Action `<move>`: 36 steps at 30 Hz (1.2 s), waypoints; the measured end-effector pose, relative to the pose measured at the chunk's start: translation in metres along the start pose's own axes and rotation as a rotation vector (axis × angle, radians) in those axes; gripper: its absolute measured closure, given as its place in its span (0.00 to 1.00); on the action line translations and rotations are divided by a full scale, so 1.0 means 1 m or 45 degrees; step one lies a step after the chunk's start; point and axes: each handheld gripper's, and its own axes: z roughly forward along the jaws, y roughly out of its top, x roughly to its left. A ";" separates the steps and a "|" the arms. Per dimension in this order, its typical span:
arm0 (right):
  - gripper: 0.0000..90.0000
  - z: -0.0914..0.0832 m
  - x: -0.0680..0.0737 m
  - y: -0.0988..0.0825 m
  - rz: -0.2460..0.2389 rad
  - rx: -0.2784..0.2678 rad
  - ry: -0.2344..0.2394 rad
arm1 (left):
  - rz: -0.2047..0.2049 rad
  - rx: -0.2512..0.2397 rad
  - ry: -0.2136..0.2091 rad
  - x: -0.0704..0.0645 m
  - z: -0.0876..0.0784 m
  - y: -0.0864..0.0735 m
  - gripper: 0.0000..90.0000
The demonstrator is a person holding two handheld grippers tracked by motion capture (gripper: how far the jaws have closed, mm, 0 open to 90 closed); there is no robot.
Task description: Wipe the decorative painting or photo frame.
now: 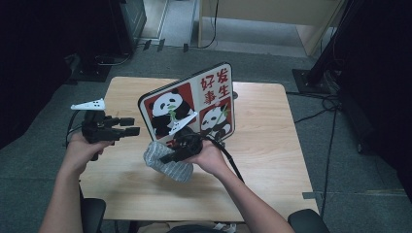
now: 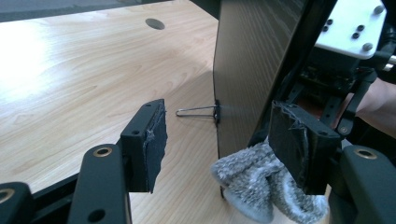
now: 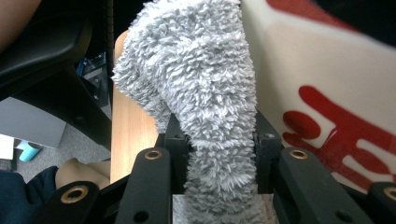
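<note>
Right gripper (image 1: 171,156) clamped on a fluffy grey cloth (image 1: 167,162), low in front of the panda board (image 1: 189,104). Seen along that gripper's own jaws in the right gripper view, cloth (image 3: 205,93) squeezed tight between both pads, rising in a thick wad above them, with the board's white and red face (image 3: 327,107) just beside it. Cloth bunched at the foot of the board, hanging against the near bottom corner, touching or almost touching the wooden table (image 1: 272,145); cannot tell which.

Left gripper (image 1: 130,126) held level, off to the side of the board, pointed toward its edge. Jaws standing apart, nothing between the pads, pads (image 2: 156,140) bare and clear of the board. In the left gripper view, board (image 2: 247,60) seen edge-on, dark back face turned this way, standing upright on the table (image 2: 84,70). A small wire clip (image 2: 198,112) gripping the board's edge, its loop sticking out level toward the open table. Cloth (image 2: 254,182) at the board's bottom corner, just below the clip. Round hole (image 2: 155,23) in the tabletop well beyond the board.
</note>
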 end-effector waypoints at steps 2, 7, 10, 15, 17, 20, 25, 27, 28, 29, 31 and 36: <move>0.75 0.002 -0.001 -0.003 -0.001 0.000 0.001 | 0.013 -0.011 -0.004 -0.002 0.001 0.001 0.44; 0.75 0.006 -0.003 -0.009 -0.007 0.008 0.002 | 0.020 -0.004 -0.027 -0.007 0.006 0.003 0.47; 0.75 0.008 -0.003 -0.012 0.002 0.013 0.006 | 0.017 0.013 -0.055 -0.010 0.009 0.005 0.48; 0.75 0.012 -0.005 -0.018 0.003 0.010 0.012 | 0.028 0.020 -0.069 -0.014 0.013 0.007 0.49; 0.75 0.013 -0.006 -0.020 0.003 0.011 0.014 | 0.031 0.023 -0.074 -0.016 0.015 0.007 0.48; 0.75 0.015 -0.007 -0.022 -0.001 0.014 0.012 | 0.037 0.025 -0.077 -0.018 0.018 0.008 0.49; 0.75 0.016 -0.008 -0.025 -0.007 0.021 0.014 | 0.044 0.030 -0.098 -0.021 0.022 0.010 0.49; 0.75 0.017 -0.008 -0.026 -0.005 0.019 0.020 | 0.048 0.036 -0.104 -0.022 0.024 0.010 0.50; 0.75 0.018 -0.009 -0.027 -0.008 0.018 0.022 | 0.044 0.040 -0.107 -0.022 0.025 0.010 0.50; 0.75 0.018 -0.010 -0.028 -0.005 0.013 0.026 | 0.044 0.042 -0.106 -0.022 0.026 0.010 0.51; 0.75 0.019 -0.011 -0.030 0.002 0.013 0.032 | 0.040 0.049 -0.113 -0.023 0.029 0.011 0.52; 0.75 0.020 -0.013 -0.034 0.013 0.009 0.043 | 0.011 0.055 -0.127 -0.024 0.033 0.011 0.57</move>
